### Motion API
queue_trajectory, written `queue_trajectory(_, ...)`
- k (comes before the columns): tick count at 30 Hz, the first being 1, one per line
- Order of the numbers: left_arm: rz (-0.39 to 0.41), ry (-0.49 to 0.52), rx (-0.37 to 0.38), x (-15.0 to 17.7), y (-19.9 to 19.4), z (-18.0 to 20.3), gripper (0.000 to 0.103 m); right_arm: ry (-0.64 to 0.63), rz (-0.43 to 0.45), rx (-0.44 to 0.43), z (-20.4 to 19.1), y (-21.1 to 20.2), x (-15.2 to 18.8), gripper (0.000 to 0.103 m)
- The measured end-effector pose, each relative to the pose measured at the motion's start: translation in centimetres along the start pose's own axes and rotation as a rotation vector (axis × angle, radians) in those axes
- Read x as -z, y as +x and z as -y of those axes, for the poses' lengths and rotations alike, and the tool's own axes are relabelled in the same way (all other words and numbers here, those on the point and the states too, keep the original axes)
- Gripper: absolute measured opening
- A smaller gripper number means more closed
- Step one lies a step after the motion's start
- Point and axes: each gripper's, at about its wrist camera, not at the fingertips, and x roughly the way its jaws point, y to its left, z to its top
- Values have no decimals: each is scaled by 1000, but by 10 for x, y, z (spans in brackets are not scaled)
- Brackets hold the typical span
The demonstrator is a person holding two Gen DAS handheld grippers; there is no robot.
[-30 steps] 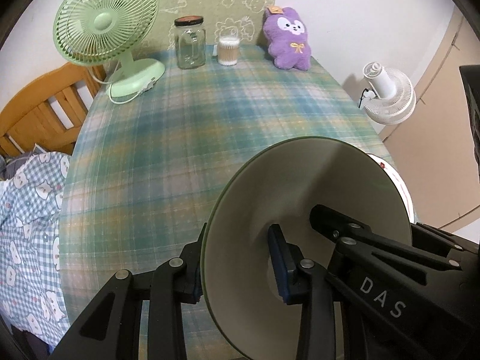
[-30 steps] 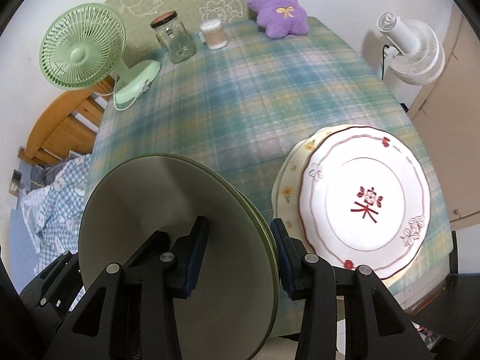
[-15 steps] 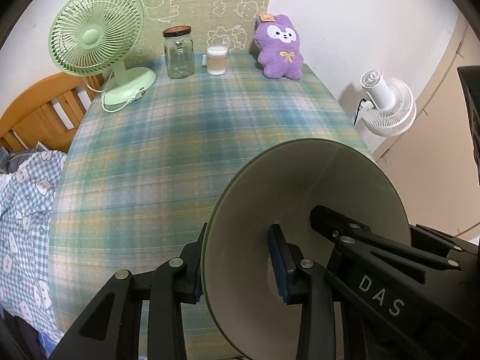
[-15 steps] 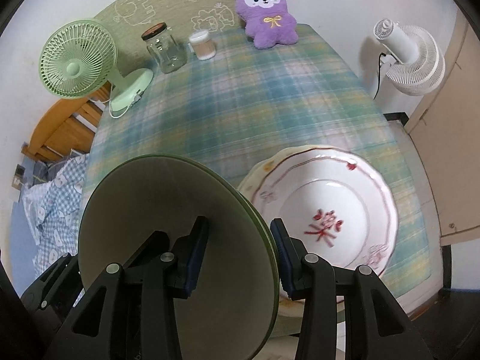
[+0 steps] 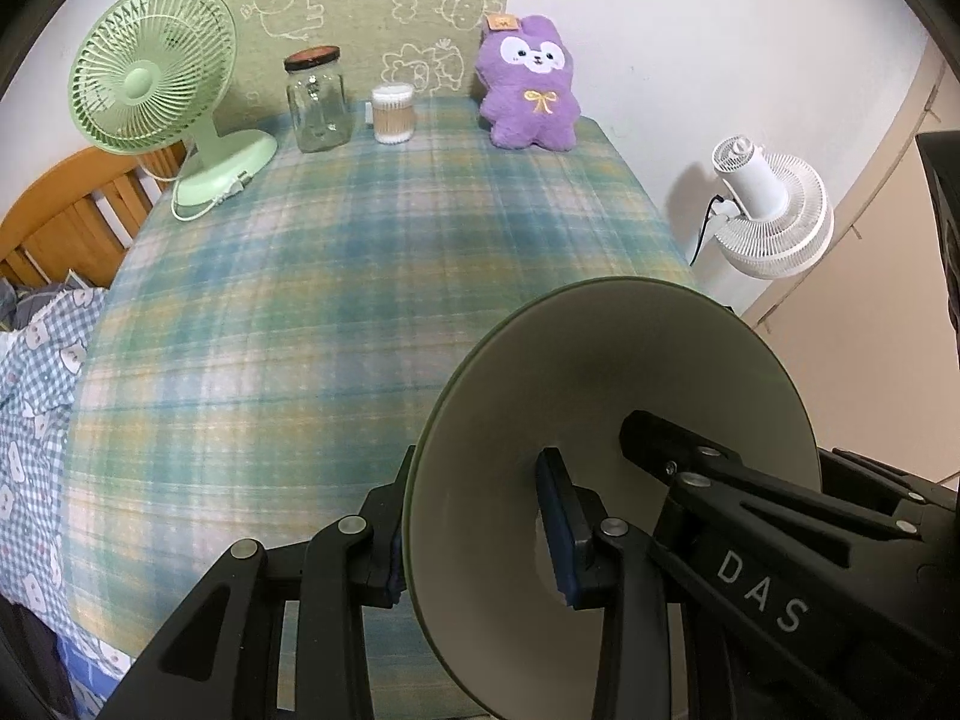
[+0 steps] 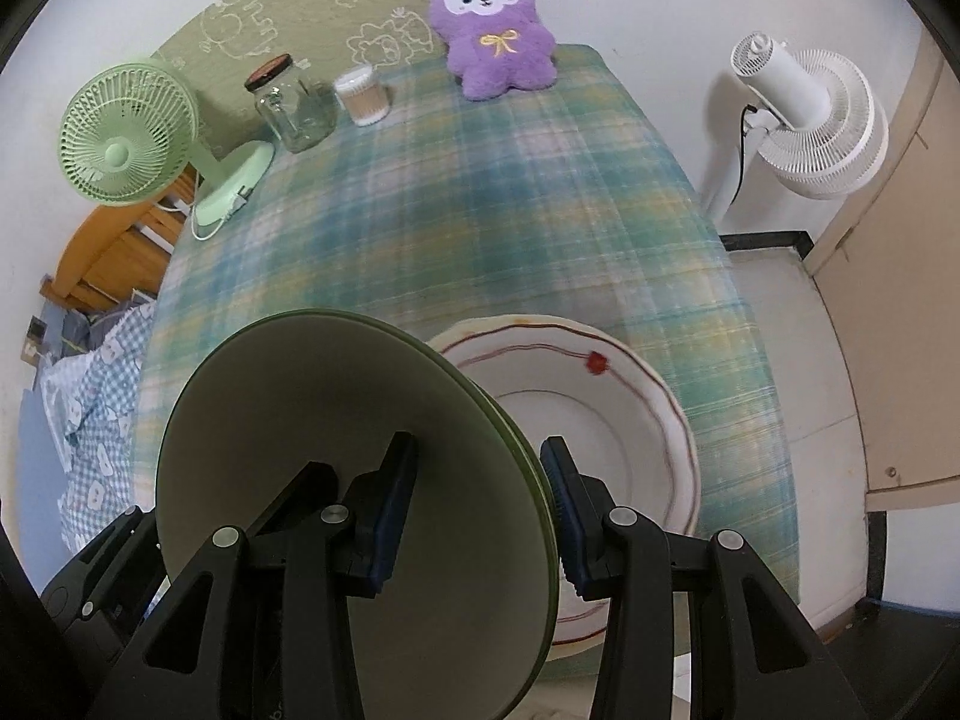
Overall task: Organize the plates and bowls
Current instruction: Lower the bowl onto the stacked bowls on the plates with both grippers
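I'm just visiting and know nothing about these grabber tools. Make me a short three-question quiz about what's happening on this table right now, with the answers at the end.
1. True or false: the green plate is lying flat on the plaid tablecloth.
2. Which grippers are clamped on the green plate? A) only the left gripper B) only the right gripper C) both
3. Fill in: beside the right gripper, the white plate with the red line near its rim lies on the ____.

Key
1. False: it is held on edge, above the table.
2. C: in each wrist view a finger sits on either side of the plate.
3. Tablecloth, near the front edge of the table.
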Motion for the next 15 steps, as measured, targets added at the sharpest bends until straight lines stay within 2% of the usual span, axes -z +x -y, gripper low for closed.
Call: queue_trajectory(15, -89, -63, -32, 9, 39, 37, 34, -30, -108, -15, 47, 35, -5, 46)
